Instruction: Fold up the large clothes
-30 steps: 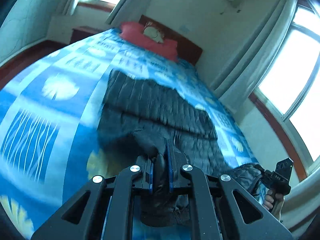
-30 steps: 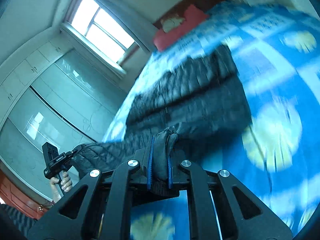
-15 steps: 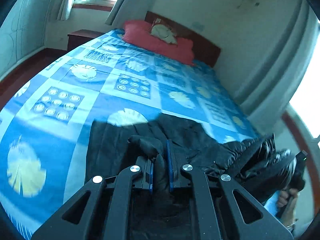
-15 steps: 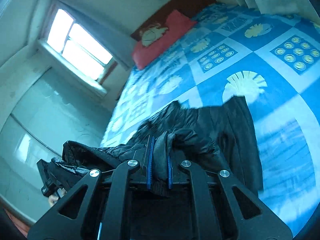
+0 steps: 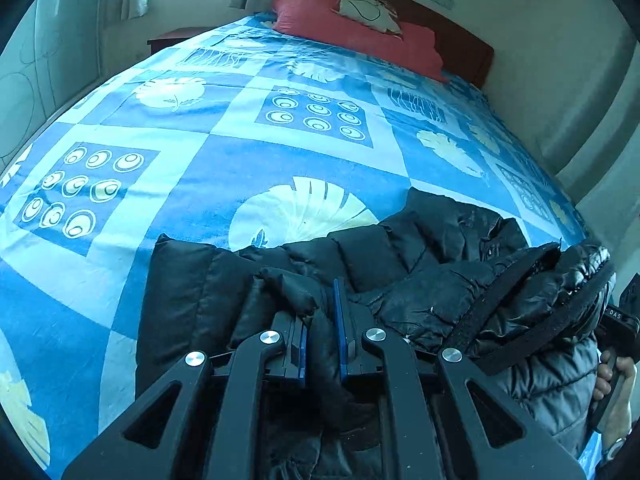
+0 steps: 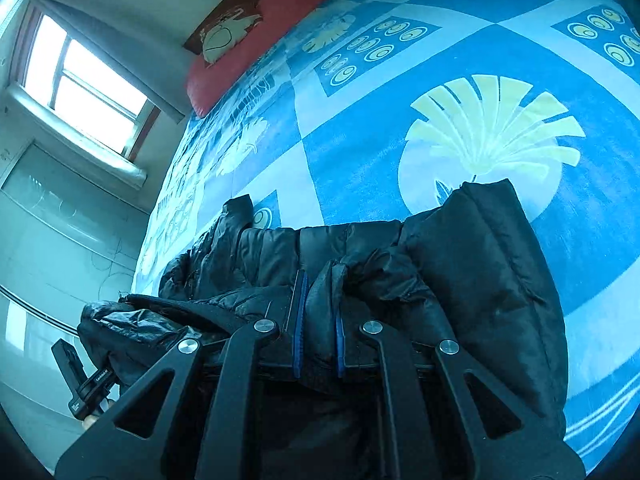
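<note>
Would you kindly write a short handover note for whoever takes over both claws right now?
Left claw: shut on a pinched fold of the black puffer jacket.
Right claw: shut on another fold of the same jacket.
Jacket: bunched at the near end of the bed, on the blue patterned bedspread; red pillow at the far end.
Done: jacket gripped at two points.
Left: lay it flat, smooth it, finish folding, release.

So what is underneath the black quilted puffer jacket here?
The black quilted puffer jacket lies on the blue leaf-patterned bedspread, which shows all around it. Whatever lies directly beneath the jacket is covered.
</note>
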Demonstrator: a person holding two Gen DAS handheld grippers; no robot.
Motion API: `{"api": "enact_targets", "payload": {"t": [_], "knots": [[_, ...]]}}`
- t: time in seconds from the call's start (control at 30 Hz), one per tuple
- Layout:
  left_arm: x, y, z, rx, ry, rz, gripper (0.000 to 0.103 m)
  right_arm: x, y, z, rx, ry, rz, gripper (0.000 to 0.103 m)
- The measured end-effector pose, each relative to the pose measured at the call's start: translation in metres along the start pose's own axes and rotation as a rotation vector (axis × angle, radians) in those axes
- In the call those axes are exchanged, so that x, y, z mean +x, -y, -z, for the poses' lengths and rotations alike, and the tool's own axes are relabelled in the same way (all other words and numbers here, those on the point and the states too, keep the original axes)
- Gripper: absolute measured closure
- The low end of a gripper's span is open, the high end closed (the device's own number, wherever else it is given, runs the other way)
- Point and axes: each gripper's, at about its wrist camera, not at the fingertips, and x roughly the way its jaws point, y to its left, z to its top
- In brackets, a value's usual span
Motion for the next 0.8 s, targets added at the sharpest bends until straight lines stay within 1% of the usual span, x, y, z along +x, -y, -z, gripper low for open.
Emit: {"api": "enact_targets", "payload": {"t": [0.13,0.2,0.33,0.4,0.47,0.53,0.57,0.6,0.63,0.7,0.73,0.77,0.8], "knots": [[-0.003,-0.001,-0.002,-0.023,0.001,0.031,0.09,-0.001,0.004,-0.002,0.026,-0.002,-0.028,0.092],[-0.006,-0.002,-0.005,-0.027,-0.016,0.043,0.088,-0.004,0.005,-0.004,0.048,-0.005,-0.051,0.088],[-0.019,0.001,-0.012,0.014,-0.033,0.05,0.085,-0.016,0.005,-0.006,0.064,-0.007,-0.086,0.081],[-0.03,0.0,-0.016,0.026,-0.034,0.074,0.08,-0.022,0.004,-0.006,0.062,-0.005,-0.094,0.077],[-0.042,-0.002,-0.022,0.011,-0.032,0.113,0.075,-0.029,0.005,-0.007,0.071,0.001,-0.111,0.073],[-0.052,-0.005,-0.025,-0.017,-0.025,0.154,0.069,-0.035,0.007,-0.007,0.087,0.011,-0.126,0.065],[-0.056,-0.006,-0.027,-0.035,-0.016,0.177,0.064,-0.04,0.007,-0.007,0.094,0.024,-0.133,0.043],[-0.06,-0.006,-0.028,-0.049,-0.006,0.194,0.059,-0.044,0.006,-0.007,0.094,0.043,-0.132,0.026],[-0.064,-0.007,-0.028,-0.064,0.008,0.214,0.055,-0.05,0.003,-0.006,0.084,0.065,-0.129,0.025],[-0.076,-0.008,-0.029,-0.091,0.057,0.252,0.029,-0.056,0.002,-0.007,0.077,0.066,-0.14,0.025],[-0.082,-0.008,-0.029,-0.098,0.091,0.255,0.023,-0.057,0.001,-0.008,0.076,0.068,-0.133,0.025],[-0.093,-0.009,-0.03,-0.098,0.159,0.231,0.02,-0.06,0.0,-0.008,0.068,0.075,-0.122,0.025],[-0.1,-0.01,-0.03,-0.096,0.199,0.222,0.018,-0.063,-0.002,-0.008,0.055,0.087,-0.111,0.025]]}}
